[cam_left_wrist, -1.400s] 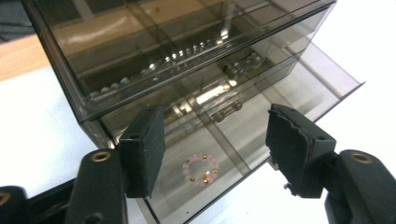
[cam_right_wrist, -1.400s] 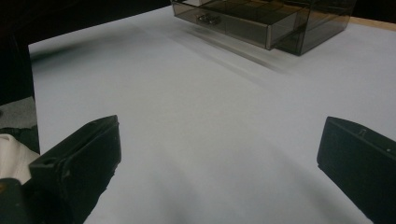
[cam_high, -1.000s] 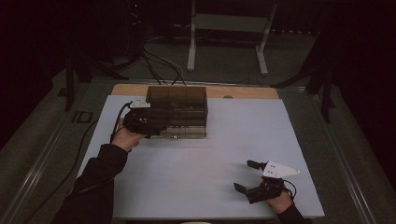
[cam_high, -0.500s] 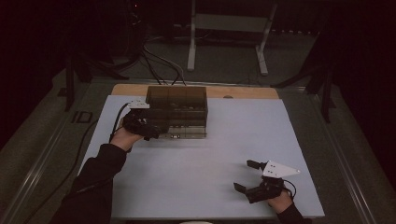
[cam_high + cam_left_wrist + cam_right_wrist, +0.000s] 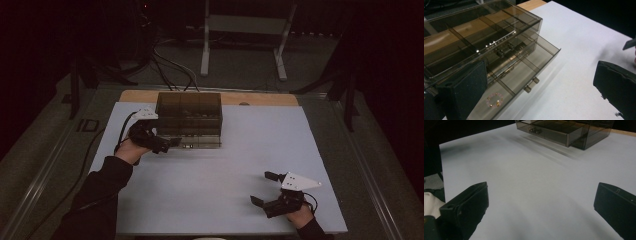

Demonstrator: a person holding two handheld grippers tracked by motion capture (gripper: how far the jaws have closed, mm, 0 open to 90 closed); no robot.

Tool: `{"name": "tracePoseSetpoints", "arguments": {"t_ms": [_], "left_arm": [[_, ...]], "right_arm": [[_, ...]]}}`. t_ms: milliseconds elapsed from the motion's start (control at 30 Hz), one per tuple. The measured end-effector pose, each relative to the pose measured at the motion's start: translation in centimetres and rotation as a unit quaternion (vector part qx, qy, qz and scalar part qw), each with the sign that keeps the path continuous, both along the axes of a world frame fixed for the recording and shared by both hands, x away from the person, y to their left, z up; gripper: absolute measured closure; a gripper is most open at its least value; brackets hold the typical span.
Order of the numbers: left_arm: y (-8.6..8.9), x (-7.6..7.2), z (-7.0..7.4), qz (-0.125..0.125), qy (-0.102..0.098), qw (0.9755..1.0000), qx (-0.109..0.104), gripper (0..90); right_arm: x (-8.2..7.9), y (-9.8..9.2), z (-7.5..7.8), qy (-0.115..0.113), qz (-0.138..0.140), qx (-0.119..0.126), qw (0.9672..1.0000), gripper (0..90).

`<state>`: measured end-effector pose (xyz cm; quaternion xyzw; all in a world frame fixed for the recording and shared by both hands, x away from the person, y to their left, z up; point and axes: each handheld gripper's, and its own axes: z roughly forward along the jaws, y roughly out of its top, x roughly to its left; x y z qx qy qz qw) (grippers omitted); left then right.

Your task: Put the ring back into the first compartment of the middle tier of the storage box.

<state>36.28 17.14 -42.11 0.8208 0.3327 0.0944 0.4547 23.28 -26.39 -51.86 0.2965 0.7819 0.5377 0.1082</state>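
The left gripper (image 5: 167,144) sits left of centre in the high view, at the near left corner of the smoky clear drawer box (image 5: 189,119). Its jaws have just been opening and now stand wide apart with nothing pressed between the pads. In the left gripper view one jaw rises at the lower left in front of the box's corner, and the other stands at the right edge over bare white sheet. Between them the bottom drawer (image 5: 524,72) is pulled partway out, its small metal knob (image 5: 531,83) facing the lower centre of the frame. A small pale bead bracelet (image 5: 494,99) lies in the drawer's near compartment, just beside the left jaw. Dark dividers split the box's upper tray into cells.

The box stands at the top centre of the white table cover (image 5: 220,200), with a strip of wooden tabletop (image 5: 260,98) behind it.

The left hand (image 5: 131,148) comes in from the lower left, sleeve dark, gripper pointing right toward the box.

The right gripper (image 5: 264,189) rests at the lower right, well apart from the box, jaws spread wide and empty, pointing left.
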Motion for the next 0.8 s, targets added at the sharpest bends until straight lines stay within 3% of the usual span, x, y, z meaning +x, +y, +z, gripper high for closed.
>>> {"name": "tracePoseSetpoints", "arguments": {"t_ms": [633,800], "left_arm": [[1.2,-3.6,-1.6,-0.019,-0.015,0.9996,-0.010,0.9],[1.5,-4.5,-2.3,-0.024,-0.012,0.9996,-0.010,0.9]], "right_arm": [[-0.1,0.0,0.0,0.000,0.000,-0.001,1.0000,0.0],[-0.1,0.1,0.0,0.001,0.000,-0.003,1.0000,0.0]]}}
